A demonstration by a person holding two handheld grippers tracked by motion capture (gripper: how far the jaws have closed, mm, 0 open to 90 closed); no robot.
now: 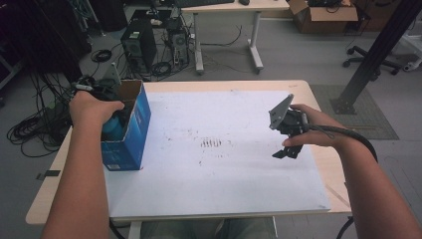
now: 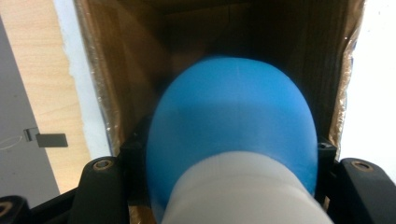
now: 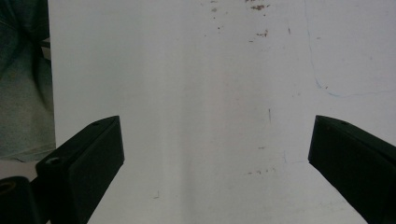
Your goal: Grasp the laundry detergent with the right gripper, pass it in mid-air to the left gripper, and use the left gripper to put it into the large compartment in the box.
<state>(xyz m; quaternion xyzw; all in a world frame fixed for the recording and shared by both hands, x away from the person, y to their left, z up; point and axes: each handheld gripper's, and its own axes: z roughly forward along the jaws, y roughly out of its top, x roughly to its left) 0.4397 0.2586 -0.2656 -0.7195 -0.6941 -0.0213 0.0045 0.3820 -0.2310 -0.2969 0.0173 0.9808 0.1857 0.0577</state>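
A blue cardboard box [image 1: 133, 130] with an open top stands at the left edge of the white board [image 1: 219, 174]. My left gripper [image 2: 229, 161] reaches down into it from above and is shut on a rounded blue object with a white end [image 2: 231, 126]. That object [image 1: 112, 128] hangs inside the box, between its brown inner walls [image 2: 116, 79]. Over the right side of the board, my right gripper [image 1: 287, 152] is held just above the surface. In the right gripper view its black jaws stand wide apart, and this gripper [image 3: 217, 154] is open with bare board between them.
The white board lies on a wooden table [image 1: 328, 164]. The board has brown smudges [image 1: 213, 143] in its middle. On the floor behind the table are a computer tower [image 1: 139, 45], loose cables [image 1: 35, 127] and a desk's legs [image 1: 255, 45]. A black post [image 1: 370, 59] slants at the right.
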